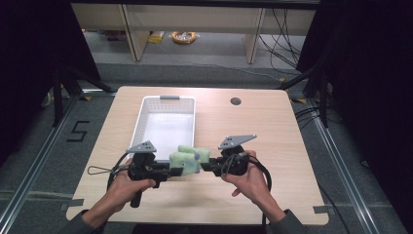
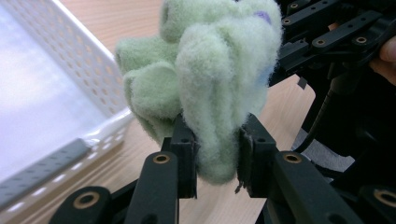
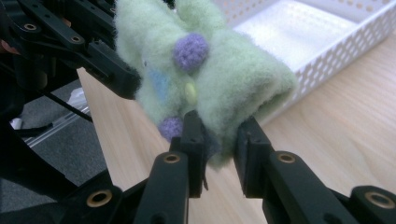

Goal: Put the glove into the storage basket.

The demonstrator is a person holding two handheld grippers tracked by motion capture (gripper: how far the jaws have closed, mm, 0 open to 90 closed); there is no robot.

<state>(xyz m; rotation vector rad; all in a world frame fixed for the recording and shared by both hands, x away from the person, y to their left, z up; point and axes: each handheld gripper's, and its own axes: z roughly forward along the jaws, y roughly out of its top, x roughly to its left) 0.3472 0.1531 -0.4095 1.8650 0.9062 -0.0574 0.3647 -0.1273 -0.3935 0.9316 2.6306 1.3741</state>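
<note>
A folded pale green fuzzy cloth point(image 1: 187, 158) with purple pom-poms hangs above the table's near half, held from both sides. My left gripper point(image 1: 171, 170) is shut on its left end; in the left gripper view the pads pinch the green fleece point(image 2: 210, 93) at my left gripper point(image 2: 217, 161). My right gripper point(image 1: 205, 165) is shut on the other end; in the right gripper view the cloth point(image 3: 205, 79) with its purple dots sits squeezed at my right gripper point(image 3: 219, 149). The two grippers face each other, close together.
A white perforated basket point(image 1: 141, 117) stands just beyond the cloth, on the left-middle of the wooden table point(image 1: 272, 141). A round cable hole point(image 1: 235, 101) lies at the table's far right. Cables trail near the table's front edge.
</note>
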